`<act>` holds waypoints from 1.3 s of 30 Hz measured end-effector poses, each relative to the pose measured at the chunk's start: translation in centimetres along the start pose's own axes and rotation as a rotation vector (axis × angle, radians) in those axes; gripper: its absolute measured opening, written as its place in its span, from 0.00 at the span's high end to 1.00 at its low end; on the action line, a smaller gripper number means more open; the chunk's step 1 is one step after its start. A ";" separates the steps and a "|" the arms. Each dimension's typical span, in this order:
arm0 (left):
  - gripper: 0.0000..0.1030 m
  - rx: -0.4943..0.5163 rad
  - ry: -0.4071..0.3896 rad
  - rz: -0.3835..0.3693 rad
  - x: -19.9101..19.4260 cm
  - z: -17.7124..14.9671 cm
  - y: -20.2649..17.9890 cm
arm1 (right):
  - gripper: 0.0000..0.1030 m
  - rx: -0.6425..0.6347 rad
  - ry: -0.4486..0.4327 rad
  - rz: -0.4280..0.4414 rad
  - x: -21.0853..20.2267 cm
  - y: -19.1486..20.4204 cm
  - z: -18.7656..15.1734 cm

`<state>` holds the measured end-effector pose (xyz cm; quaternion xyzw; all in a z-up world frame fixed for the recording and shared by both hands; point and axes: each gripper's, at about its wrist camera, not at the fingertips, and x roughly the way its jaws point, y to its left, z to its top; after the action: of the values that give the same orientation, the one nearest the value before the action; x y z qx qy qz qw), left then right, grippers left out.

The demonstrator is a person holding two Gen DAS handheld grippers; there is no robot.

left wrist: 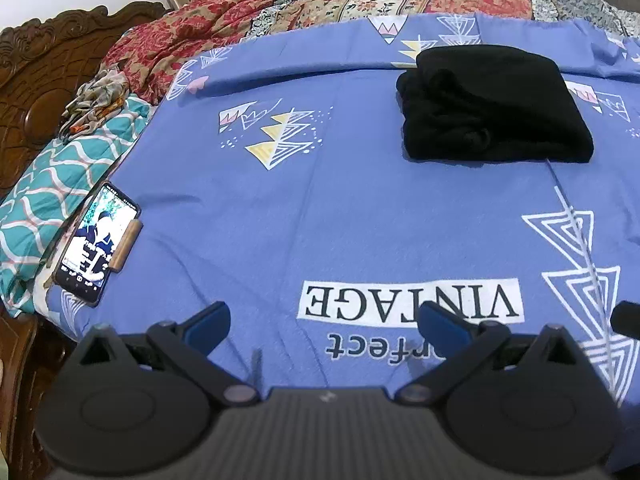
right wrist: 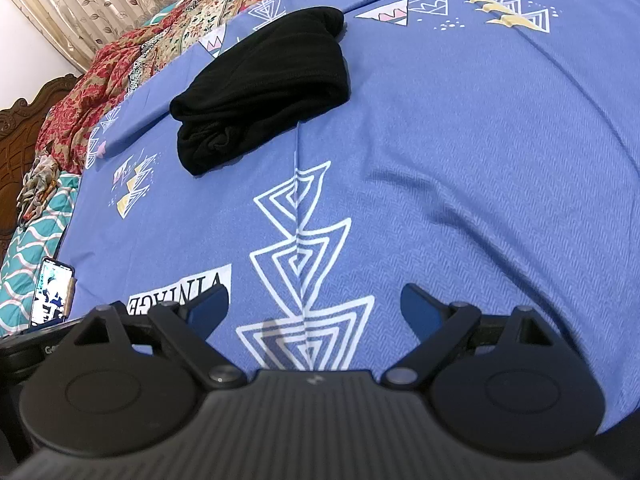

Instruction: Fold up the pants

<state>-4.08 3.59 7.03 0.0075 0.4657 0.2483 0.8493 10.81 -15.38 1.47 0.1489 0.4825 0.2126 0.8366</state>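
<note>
From the left wrist view, we see the black pants lying far right on the blue bedsheet as a compact folded bundle; our left tongs gape wide, empty. From the right wrist view, the right tongs are equally wide and empty, well apart from the pants. We judge folding essentially done.

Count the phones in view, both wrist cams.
1. The phone lies screen-up and lit at the left edge of the blue bedsheet, beside the teal quilt; the right wrist view shows the same one at far left. More may sit outside the frames.
</note>
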 end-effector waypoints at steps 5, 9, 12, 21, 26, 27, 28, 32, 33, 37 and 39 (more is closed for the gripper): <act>0.00 0.014 0.010 0.006 0.2 0.0 -0.2 | 0.08 0.000 0.000 0.000 0.0 0.0 0.0; 0.00 0.026 0.015 0.014 0.3 -0.1 -0.3 | 0.08 0.001 0.000 0.000 0.0 0.0 0.0; 0.00 0.029 0.020 0.021 0.3 -0.1 -0.3 | 0.08 0.001 -0.001 0.001 0.0 0.0 0.0; 0.00 0.034 0.025 0.026 0.4 -0.1 -0.3 | 0.08 -0.001 -0.004 0.002 -0.1 0.1 -0.1; 0.00 0.033 0.029 0.031 0.4 -0.2 -0.1 | 0.08 -0.009 -0.016 0.000 -0.3 0.2 0.0; 0.00 0.033 0.030 0.031 0.5 -0.1 -0.2 | 0.08 -0.011 -0.021 -0.001 -0.4 0.2 0.0; 0.00 0.033 0.031 0.030 0.5 -0.1 -0.2 | 0.08 -0.014 -0.027 -0.001 -0.5 0.0 0.1; 0.00 0.036 0.033 0.027 0.5 -0.1 -0.4 | 0.08 -0.027 -0.052 -0.004 -0.8 0.1 0.2; 0.00 0.037 0.033 0.026 0.5 -0.1 -0.5 | 0.08 -0.028 -0.054 -0.005 -0.8 0.1 0.3; 0.00 0.043 0.033 0.023 0.5 0.0 -0.5 | 0.08 -0.026 -0.055 -0.007 -0.7 0.0 0.5; 0.00 0.045 0.035 0.024 0.6 0.0 -0.5 | 0.08 -0.025 -0.058 -0.008 -0.7 -0.1 0.6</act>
<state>-3.64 3.41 6.43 0.0277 0.4857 0.2481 0.8377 11.04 -15.82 2.27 0.1427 0.4558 0.2108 0.8529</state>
